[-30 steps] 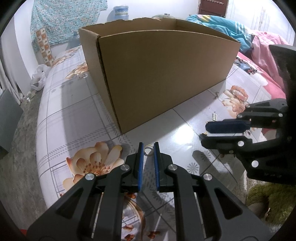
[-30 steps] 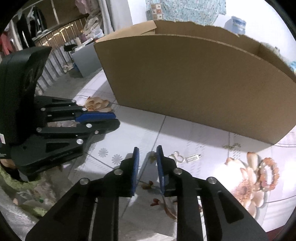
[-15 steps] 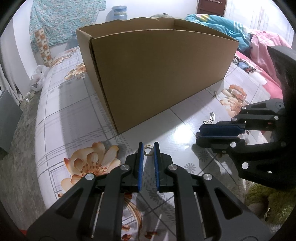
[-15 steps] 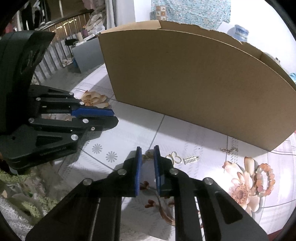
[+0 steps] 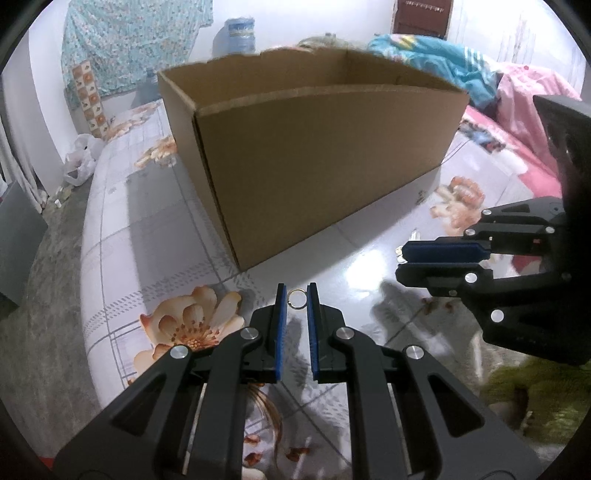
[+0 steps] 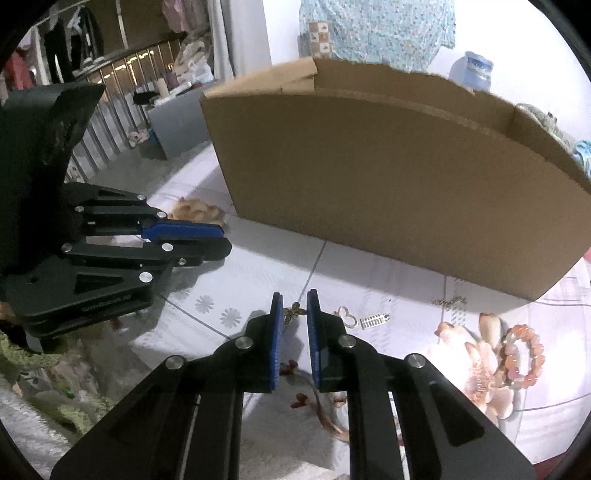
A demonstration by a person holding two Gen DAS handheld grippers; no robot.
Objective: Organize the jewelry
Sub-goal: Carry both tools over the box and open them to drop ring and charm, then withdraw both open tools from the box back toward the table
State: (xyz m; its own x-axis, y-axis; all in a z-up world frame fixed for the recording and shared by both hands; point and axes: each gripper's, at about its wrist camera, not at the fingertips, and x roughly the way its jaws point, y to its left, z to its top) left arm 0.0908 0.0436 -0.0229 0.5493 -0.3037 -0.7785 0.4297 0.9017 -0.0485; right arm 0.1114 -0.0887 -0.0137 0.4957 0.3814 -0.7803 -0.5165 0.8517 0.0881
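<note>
Jewelry sits between both sets of your pads: the left gripper (image 5: pixel 296 298) is clamped on a small metal ring (image 5: pixel 296 297) at its fingertips, and the right gripper (image 6: pixel 294 309) is pinched on a bronze butterfly charm (image 6: pixel 293 312), which sticks out from its tips. Both grippers hang over the glossy floral cloth (image 5: pixel 147 251), side by side and close together; each shows in the other's view with its blue pads nearly together.

Just beyond your right gripper, on the cloth, lie a silver heart charm (image 6: pixel 346 316) and, beside it, a small silver comb-shaped piece (image 6: pixel 375 319). Further to the right rests an orange bead bracelet (image 6: pixel 522 355) on a printed flower. A short bit of chain (image 6: pixel 450 302) lies near the foot of the box.

Behind all of this stands an open cardboard box (image 5: pixel 314 162), its long wall facing you; you cannot see its floor. Past it are bedding (image 5: pixel 436 66), a patterned curtain (image 5: pixel 133 40) and a water bottle (image 5: pixel 240 35).
</note>
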